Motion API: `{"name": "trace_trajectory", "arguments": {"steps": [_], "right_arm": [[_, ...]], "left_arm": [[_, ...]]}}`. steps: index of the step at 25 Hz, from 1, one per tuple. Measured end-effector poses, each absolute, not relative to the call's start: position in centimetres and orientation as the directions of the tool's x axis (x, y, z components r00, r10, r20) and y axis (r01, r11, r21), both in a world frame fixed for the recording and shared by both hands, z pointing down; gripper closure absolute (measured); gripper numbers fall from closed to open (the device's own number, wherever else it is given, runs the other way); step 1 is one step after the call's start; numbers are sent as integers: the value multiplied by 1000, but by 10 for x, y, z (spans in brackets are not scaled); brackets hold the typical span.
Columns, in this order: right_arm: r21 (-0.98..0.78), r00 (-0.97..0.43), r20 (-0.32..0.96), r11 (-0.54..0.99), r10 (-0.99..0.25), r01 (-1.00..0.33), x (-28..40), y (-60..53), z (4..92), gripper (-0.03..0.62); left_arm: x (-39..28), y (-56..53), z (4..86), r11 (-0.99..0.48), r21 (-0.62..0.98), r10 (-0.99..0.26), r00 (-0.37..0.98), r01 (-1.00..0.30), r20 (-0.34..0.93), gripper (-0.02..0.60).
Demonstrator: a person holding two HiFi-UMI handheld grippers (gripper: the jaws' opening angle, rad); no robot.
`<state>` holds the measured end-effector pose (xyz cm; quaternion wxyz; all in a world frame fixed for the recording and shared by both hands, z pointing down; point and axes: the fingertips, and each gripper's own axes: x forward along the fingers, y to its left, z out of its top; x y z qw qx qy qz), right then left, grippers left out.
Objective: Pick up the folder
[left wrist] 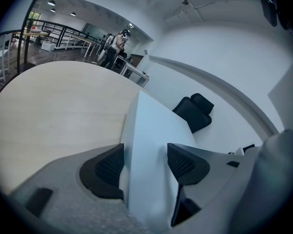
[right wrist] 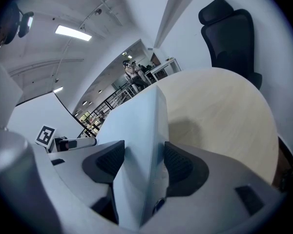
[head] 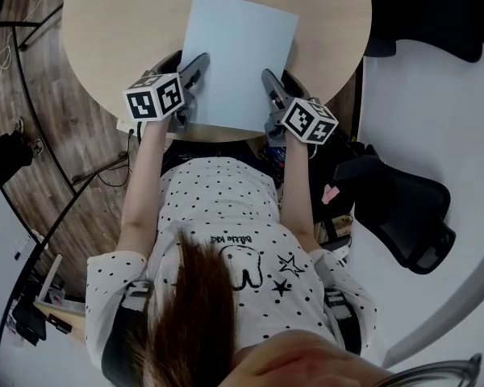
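grasp looks done: left gripper (head: pixel 195 71) and right gripper (head: pixel 272 85) each pinch a near corner of the pale blue folder (head: pixel 239 59); it sits low over the table (head: pixel 113 22), full lift remaining

Round table (head: pixel 105 22) (pale wood), folder (head: pixel 238 55) atop

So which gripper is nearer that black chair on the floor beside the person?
Right. The right gripper holds the folder at its right edge, toward the black chair; the left gripper holds the left edge, across the folder from it.
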<state>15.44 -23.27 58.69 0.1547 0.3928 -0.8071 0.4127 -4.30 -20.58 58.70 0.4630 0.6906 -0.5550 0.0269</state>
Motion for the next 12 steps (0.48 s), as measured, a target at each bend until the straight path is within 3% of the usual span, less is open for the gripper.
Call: {"name": "trace_trajectory", "arguments": {"steps": [12], "right_arm": [[-521, -645, 513, 391, -566, -758, 148, -246, 555, 339]], "left_arm": [[-48, -211, 560, -1, 598, -786, 370, -801, 495, 305]]}}
